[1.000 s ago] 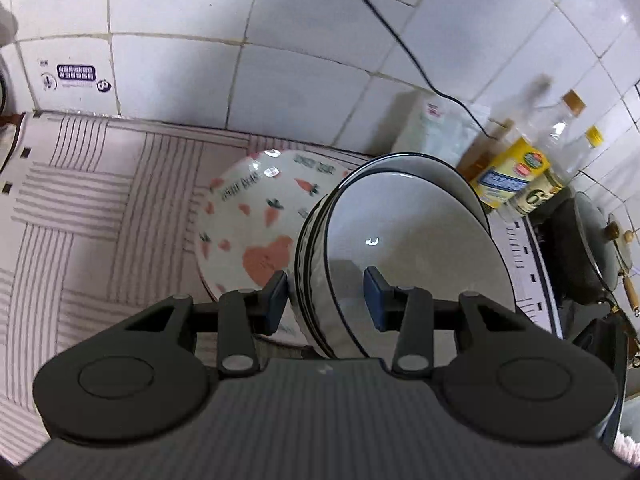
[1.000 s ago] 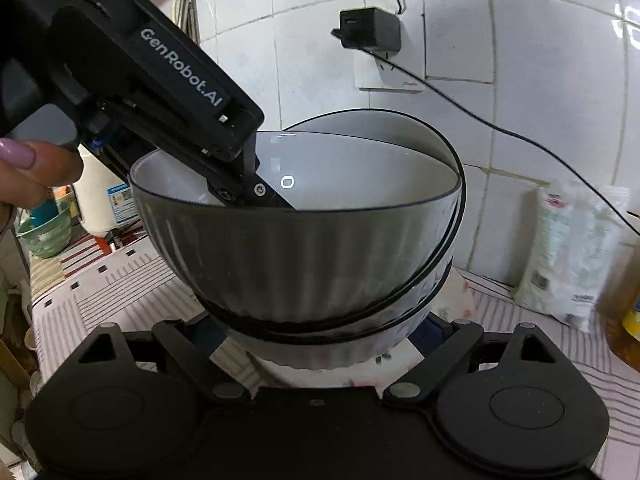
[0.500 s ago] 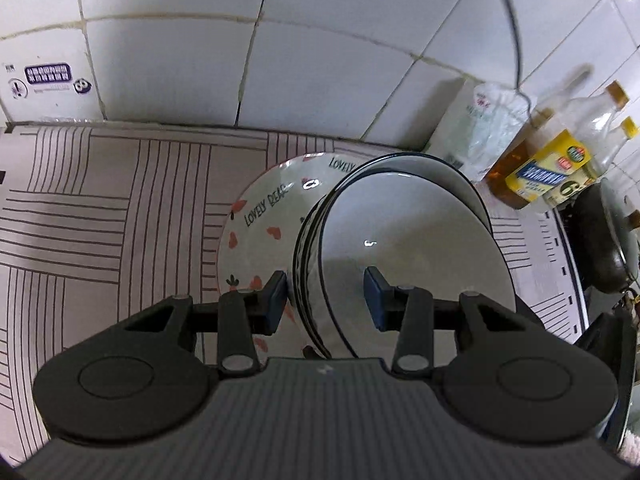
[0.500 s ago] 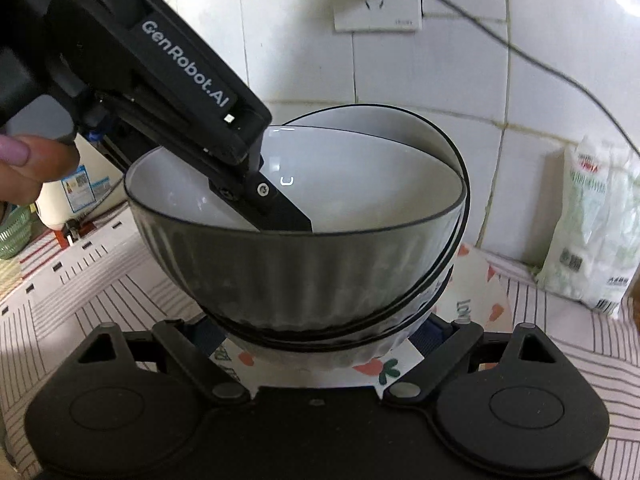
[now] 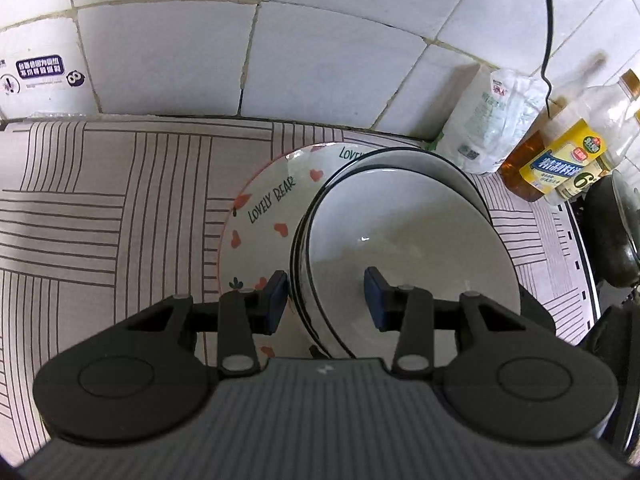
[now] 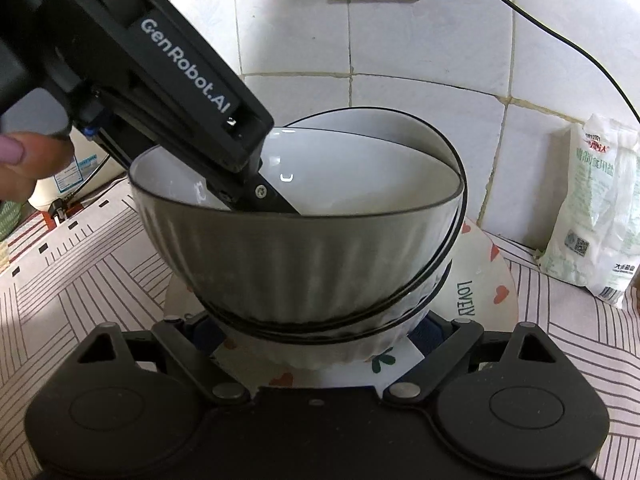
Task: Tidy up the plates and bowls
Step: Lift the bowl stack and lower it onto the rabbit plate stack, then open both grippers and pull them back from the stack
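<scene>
Since the earlier frames both grippers have carried the stack of bowls [image 6: 304, 256] down and across toward the tiled wall [image 5: 320, 60], so that it now sits low over the "LOVELY BEAR" plate [image 5: 260, 216], which shows larger and closer beneath than before.

The stack is several nested bowls, ribbed grey outside, white inside, with thin black rims. In the right wrist view the stack's base meets the plate, though whether it fully rests there cannot be told.

The left gripper [image 5: 326, 296] straddles the near walls of the stack: one blue pad [image 5: 276, 296] lies outside the rims and the other inside the top bowl. The jaws stand partly apart with the bowl walls between them; the outer pad sits just beside the rims, and firm contact cannot be confirmed. In the right wrist view this gripper reaches down into the top bowl, with a person's fingers [image 6: 24, 160] at its handle.

The right gripper [image 6: 316, 334] has its fingers on either side of the stack's lower part, spread wide and close against the ribbed wall.

The plate lies on a striped mat [image 5: 100, 200]. A white bag [image 6: 596, 216] and oil bottles [image 5: 568, 152] stand against the wall.
</scene>
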Demonstrator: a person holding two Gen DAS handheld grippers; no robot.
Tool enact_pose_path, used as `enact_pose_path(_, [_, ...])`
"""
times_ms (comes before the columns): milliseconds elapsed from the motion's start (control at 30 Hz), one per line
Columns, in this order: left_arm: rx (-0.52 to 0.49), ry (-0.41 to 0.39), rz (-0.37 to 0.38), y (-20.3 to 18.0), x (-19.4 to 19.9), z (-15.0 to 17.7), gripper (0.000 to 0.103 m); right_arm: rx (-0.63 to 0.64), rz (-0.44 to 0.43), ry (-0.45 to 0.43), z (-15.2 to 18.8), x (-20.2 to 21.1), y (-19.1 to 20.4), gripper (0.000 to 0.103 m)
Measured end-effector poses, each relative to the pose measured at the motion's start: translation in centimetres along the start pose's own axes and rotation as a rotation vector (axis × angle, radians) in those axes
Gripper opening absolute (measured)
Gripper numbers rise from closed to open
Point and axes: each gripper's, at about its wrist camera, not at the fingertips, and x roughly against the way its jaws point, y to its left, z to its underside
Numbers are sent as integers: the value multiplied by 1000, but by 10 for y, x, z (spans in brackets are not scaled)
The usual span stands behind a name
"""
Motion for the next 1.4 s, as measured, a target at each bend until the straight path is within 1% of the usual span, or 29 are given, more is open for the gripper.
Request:
enact_pose_path(100, [11, -10, -7, -1, 1, 0, 40, 2, 22, 16, 1, -1, 7, 94])
enact_pose_path(167, [3, -30, -26, -4, 4, 1, 43, -3, 44, 37, -2, -1, 10, 94])
enact_pose_path(233, [-43, -65, -39, -9, 12, 4, 55, -28, 76, 73, -5, 3, 15, 94])
enact_pose_path(267, [-60, -80, -52, -13, 16, 5, 57, -38, 94, 87, -6, 6, 17, 94])
enact_pose_path(333, [-84, -109, -78, -19, 28, 7, 61, -49, 100, 80, -6, 19, 20, 95])
enact_pose_path(400, [-66, -142, -92, -21, 40, 9, 66, -57, 87, 67, -7, 34, 23, 95])
enact_pose_path(500, [-44, -184, -110, -22, 63, 13, 70, -80, 87, 57, -8, 57, 26, 95])
enact_pose_path(567, [-43, -202, -150, -25, 78, 17, 72, -98, 94, 57, -9, 71, 27, 95])
enact_pose_path(633, [-57, -224, -180, -31, 95, 22, 77, -112, 121, 63, -12, 86, 26, 95])
enact_pose_path(700, [-63, -244, -205, -37, 112, 28, 81, -122, 159, 73, -16, 101, 26, 95])
enact_pose_path(733, [-64, -256, -211, -40, 120, 31, 84, -122, 176, 73, -17, 108, 26, 95])
enact_pose_path(833, [-74, -287, -230, -50, 141, 38, 90, -138, 199, 62, -23, 132, 21, 97])
enact_pose_path(867, [-72, -297, -236, -54, 148, 40, 92, -157, 203, 76, -25, 139, 19, 97])
enact_pose_path(933, [-69, -314, -233, -60, 160, 46, 99, -198, 217, 115, -29, 149, 13, 97])
enact_pose_path(1033, [-82, -326, -257, -71, 176, 58, 100, -253, 243, 126, -32, 167, 10, 97])
enact_pose_path(1100, [-66, -312, -273, -75, 185, 66, 100, -277, 256, 125, -33, 180, 10, 97])
enact_pose_path(1167, [-31, -294, -273, -77, 193, 75, 100, -273, 286, 126, -35, 195, 14, 97])
enact_pose_path(1200, [-14, -284, -287, -78, 197, 79, 100, -266, 300, 125, -36, 202, 17, 97])
enact_pose_path(1300, [-5, -264, -314, -84, 211, 93, 100, -245, 318, 137, -38, 223, 27, 97])
enact_pose_path(1400, [-18, -260, -326, -91, 225, 109, 100, -255, 324, 116, -38, 250, 35, 97])
